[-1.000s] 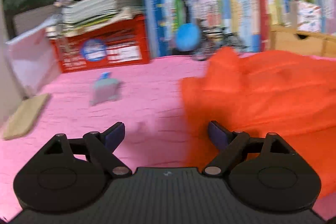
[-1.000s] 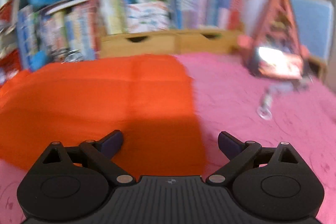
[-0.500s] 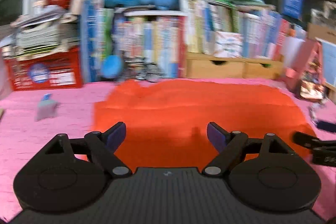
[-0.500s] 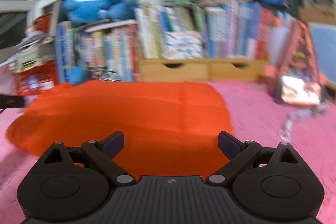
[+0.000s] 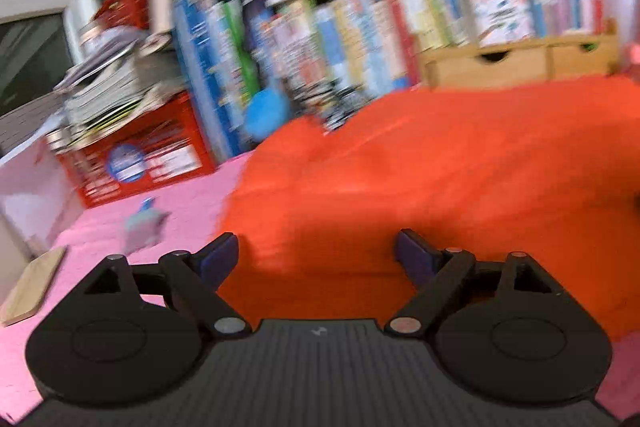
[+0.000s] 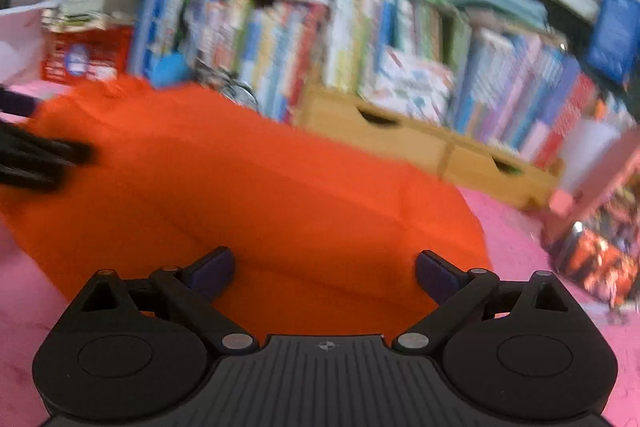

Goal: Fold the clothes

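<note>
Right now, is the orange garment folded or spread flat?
Spread: the orange garment lies wide across the pink cover, showing crease lines only. Any doubled layer underneath: cannot tell.

The orange cloth garment (image 6: pixel 280 187) looks matt and soft; the pink textured fabric cover (image 5: pixel 100 227) beneath appears woven; the light wooden drawer box (image 6: pixel 420 143) looks smooth.

The right gripper (image 6: pixel 324 269), jaws spread wide and empty, hangs over an orange garment (image 6: pixel 256 195) lying on a pink bedspread (image 6: pixel 516 239). At nine o'clock the left gripper (image 6: pixel 44 163) touches the garment's edge. Books (image 6: pixel 280 39) line twelve o'clock.
</note>
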Demonstrator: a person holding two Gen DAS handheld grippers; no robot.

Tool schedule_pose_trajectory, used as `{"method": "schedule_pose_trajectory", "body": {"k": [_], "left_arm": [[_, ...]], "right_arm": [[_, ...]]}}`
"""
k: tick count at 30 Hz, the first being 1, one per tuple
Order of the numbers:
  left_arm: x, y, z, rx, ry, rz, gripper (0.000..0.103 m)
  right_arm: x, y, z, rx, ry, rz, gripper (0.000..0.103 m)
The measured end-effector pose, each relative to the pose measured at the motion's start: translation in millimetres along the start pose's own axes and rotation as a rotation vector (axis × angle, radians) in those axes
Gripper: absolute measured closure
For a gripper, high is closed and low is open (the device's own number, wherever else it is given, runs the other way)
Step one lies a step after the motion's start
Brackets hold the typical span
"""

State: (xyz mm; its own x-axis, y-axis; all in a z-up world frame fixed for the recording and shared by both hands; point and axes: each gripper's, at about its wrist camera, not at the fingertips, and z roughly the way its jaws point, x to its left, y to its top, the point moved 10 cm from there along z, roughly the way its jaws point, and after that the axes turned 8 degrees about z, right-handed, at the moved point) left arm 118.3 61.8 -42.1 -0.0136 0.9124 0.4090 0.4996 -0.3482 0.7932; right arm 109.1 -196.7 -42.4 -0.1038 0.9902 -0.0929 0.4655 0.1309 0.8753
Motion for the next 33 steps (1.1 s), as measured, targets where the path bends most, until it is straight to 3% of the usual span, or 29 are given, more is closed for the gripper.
{"method": "schedule_pose_trajectory", "body": {"k": [3, 8, 10, 13, 15, 18, 20, 23, 24, 26, 27, 28, 33], "left_arm": [[33.0, -25.7, 6.4, 0.050, 0.079, 0.010, 0.011], [72.7, -46.2, -4.2, 0.097, 0.117, -0.043, 0.012], [74.7, -40.5, -19.5, 0.068, 0.096, -0.071, 0.016], [54.5, -15.0, -51.3, -0.065, -0.029, -0.056, 0.016], [23.1, 1.3, -72.4, -0.158, -0.111, 0.035, 0.016], [-35.1, 10.7, -101.9, -0.280, -0.242, 0.310, 0.014], [-67.5, 5.8, -111.2, -0.314, -0.301, 0.479, 0.015], [-99.7, -3.6, -115.3, -0.323, -0.372, 0.616, 0.014], [-107.6, -5.9, -114.3, -0.324, -0.381, 0.638, 0.014], [-119.8, -8.1, -109.0, -0.321, -0.389, 0.665, 0.014], [-125.7, -9.0, -106.2, -0.320, -0.391, 0.679, 0.014], [-130.8, -9.2, -103.1, -0.324, -0.388, 0.695, 0.014], [-140.4, -4.4, -80.6, -0.354, -0.333, 0.776, 0.010]], "right_arm": [[-8.8, -1.8, -10.9, -0.035, 0.008, -0.012, 0.002], [-18.4, -3.6, -33.7, -0.106, 0.034, -0.045, 0.003], [-22.3, -4.4, -43.0, -0.135, 0.045, -0.059, 0.004], [-27.9, -5.6, -57.1, -0.177, 0.061, -0.078, 0.004], [-31.6, -6.4, -66.6, -0.206, 0.071, -0.092, 0.004], [26.5, -17.8, -88.4, -0.298, 0.167, -0.443, 0.003], [58.0, -34.4, -94.5, -0.313, 0.203, -0.666, 0.003], [83.9, -53.6, -90.5, -0.289, 0.247, -0.834, 0.005], [87.9, -56.0, -86.4, -0.281, 0.247, -0.852, 0.009], [92.0, -57.1, -79.6, -0.264, 0.249, -0.859, 0.029], [90.5, -54.4, -77.4, -0.257, 0.250, -0.837, 0.056], [89.1, -51.6, -75.3, -0.250, 0.252, -0.815, 0.065], [82.2, -40.2, -70.2, -0.222, 0.271, -0.731, 0.066]]}}
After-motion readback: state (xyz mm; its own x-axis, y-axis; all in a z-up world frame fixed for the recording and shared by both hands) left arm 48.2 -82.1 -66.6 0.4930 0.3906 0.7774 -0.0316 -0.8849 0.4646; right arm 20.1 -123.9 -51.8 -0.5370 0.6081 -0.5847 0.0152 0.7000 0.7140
